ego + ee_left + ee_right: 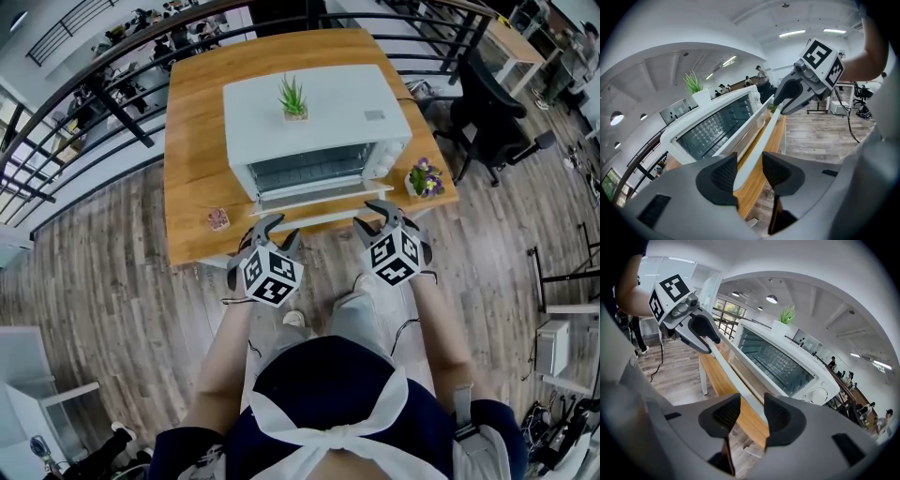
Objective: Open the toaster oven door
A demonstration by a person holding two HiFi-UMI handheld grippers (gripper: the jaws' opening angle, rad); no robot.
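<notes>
The left gripper (749, 165) and right gripper (751, 409) each clamped the white handle (323, 217) – near opposite ends – of the toaster oven's (319, 108) partly open door (309, 197).

we see matching units: left gripper (749, 171) and right gripper (751, 412) have light grey shells and dark ribbed pads (723, 176). each carries a black-and-white marker cube (272, 275). thin black cables (251, 349) run off them. we note clothing: navy top (319, 375), white tied straps (328, 427), grey trousers (356, 314), pale shoe (294, 320).
</notes>
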